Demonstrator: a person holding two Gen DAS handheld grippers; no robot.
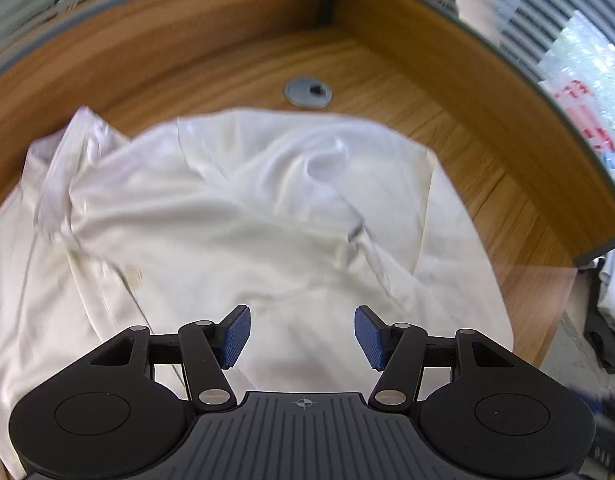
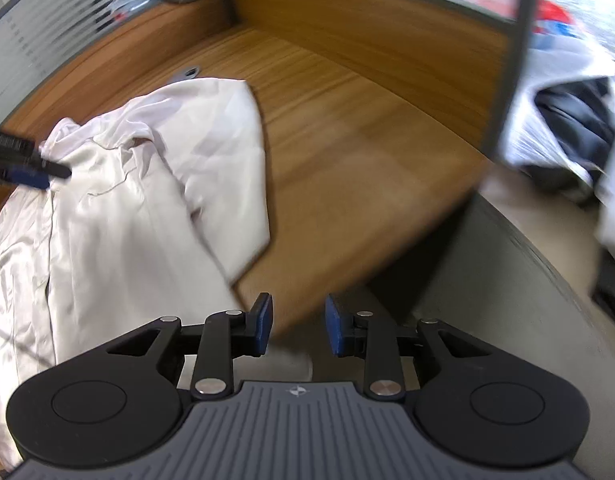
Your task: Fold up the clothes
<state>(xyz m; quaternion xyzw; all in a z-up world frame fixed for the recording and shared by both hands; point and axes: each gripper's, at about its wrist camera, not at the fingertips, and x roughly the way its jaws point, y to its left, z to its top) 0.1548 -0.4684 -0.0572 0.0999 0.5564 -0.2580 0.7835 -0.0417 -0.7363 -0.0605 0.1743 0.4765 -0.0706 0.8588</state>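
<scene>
While both tools hang empty above the desk, the thing that matters is where the cream shirt (image 1: 243, 216) lies from each: the left gripper (image 1: 302, 336) is directly over it, cloth filling the view from 9 o'clock through 12 to 2 o'clock, jaws parted wide with nothing between the blue pads (image 1: 238, 334). The right gripper (image 2: 298, 325) sits off the garment's edge, jaws standing apart by a narrower gap, empty too, bare wood and the desk's front edge below them; from it the shirt (image 2: 119, 216) lies at 9 to 11 o'clock, its nearest corner just beside the left pad (image 2: 263, 322). So the left hand is the nearer 1; the right would, I judge, need to travel toward 10 o'clock to reach a hem. The shirt's long axis seems to run from near-left to far-right in the right view, with a rumpled, bunched ridge at its far end, near the grey cable grommet (image 1: 308, 91); it is spread but not yet folded. The other tool's tip (image 2: 47, 170) shows at 9 o'clock above the cloth. Surface: a wooden desk (image 2: 347, 140) with raised wooden partitions (image 1: 155, 48) topped by striped frosted glass. Room: office clutter beyond, a plastic bag holding something dark (image 2: 567, 120) at 2 o'clock, all blurred.
</scene>
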